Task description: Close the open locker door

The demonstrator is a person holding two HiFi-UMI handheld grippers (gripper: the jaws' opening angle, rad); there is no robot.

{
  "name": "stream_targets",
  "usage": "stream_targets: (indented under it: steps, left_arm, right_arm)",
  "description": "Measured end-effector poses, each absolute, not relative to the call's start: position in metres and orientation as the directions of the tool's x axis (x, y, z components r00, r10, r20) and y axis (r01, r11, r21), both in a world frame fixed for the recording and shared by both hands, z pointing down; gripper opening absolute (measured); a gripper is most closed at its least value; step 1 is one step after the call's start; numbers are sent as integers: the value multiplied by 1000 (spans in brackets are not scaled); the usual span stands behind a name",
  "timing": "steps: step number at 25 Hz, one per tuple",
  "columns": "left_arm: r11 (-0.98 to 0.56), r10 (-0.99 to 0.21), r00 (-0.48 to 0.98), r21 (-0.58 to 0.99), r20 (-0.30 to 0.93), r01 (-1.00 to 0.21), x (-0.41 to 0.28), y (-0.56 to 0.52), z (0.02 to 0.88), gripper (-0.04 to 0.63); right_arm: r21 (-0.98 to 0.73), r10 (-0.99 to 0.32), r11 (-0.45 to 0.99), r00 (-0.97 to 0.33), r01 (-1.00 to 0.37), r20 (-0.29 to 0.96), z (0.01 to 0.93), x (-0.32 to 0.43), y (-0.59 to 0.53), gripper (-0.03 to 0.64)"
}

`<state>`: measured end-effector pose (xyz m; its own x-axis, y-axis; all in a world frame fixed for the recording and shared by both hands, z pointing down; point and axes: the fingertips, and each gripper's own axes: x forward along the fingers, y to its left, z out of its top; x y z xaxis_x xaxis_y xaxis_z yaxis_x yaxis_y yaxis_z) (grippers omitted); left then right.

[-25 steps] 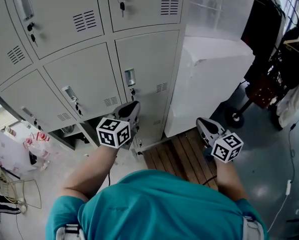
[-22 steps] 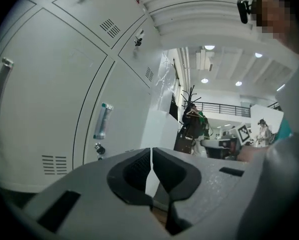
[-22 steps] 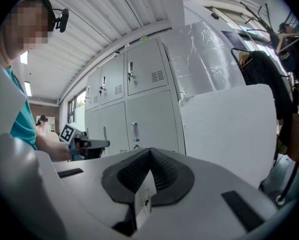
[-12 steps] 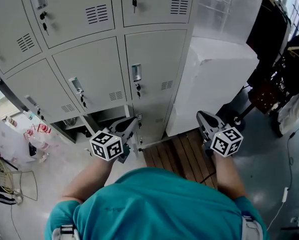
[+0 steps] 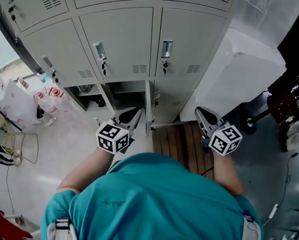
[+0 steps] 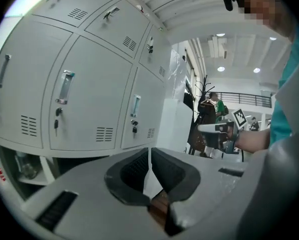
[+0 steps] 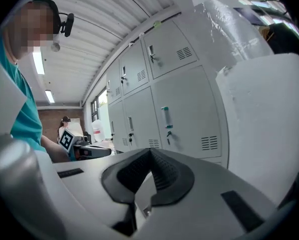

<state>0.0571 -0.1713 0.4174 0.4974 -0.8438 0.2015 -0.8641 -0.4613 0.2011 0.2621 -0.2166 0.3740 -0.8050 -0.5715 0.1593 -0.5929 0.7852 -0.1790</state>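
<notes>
The grey lockers fill the top of the head view. In the bottom row one door stands open, seen edge-on, with its dark compartment to its left. My left gripper is shut and empty, its tip just left of the door's lower edge; touch cannot be told. In the left gripper view the left gripper has its pads together and points at the lockers above the dark compartment. My right gripper hangs to the door's right, away from it. In its own view the right gripper is shut on nothing.
A white plastic-wrapped cabinet stands right of the lockers. A wooden pallet lies below it. Bags and a wire rack sit on the floor at left. A dark cart is at far right.
The view has tilted down, bringing the bottom open locker and its door into sight. My left gripper has sunk to the open door's edge. My right gripper has shifted slightly.
</notes>
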Motion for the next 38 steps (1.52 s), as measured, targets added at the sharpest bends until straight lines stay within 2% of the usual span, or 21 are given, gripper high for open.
stream_targets:
  steps: [8,17,20,23,26,31,38]
  left_arm:
    - [-333,-851,366,151,376,-931,-39,-123,500,5]
    - [-452,-756,465,147,461,-880,-115,-92,558,19]
    - [-513,-734,494,96,466,-853,-113,-96,563,38]
    - [-554,-727,507,41,463,-831,-95,-113,567,88]
    - [-595,-723,488,-81,489,-799,-73,-132,571,119]
    - [-585,-748,347,-317,566,-747,-54,-157,587,121]
    - [-501,-787,216,-395,578,-770,-59,-166,594,101]
  right_arm:
    - [-193,-402,876,-890,-442,214,440,118,-176,-2]
    - [-201,-446,832,-839,-517,311,510,0,-128,-2]
    - [-219,-474,798,-809,-562,347,527,-8,-113,-2]
    - [-228,-467,790,-799,-570,379,536,-2,-100,-2]
    - [-250,-458,783,-800,-569,388,544,12,-98,-2]
    - [-251,-414,814,-826,-524,383,553,39,-104,-2]
    - [-281,-326,855,-873,-436,363,559,50,-111,-2]
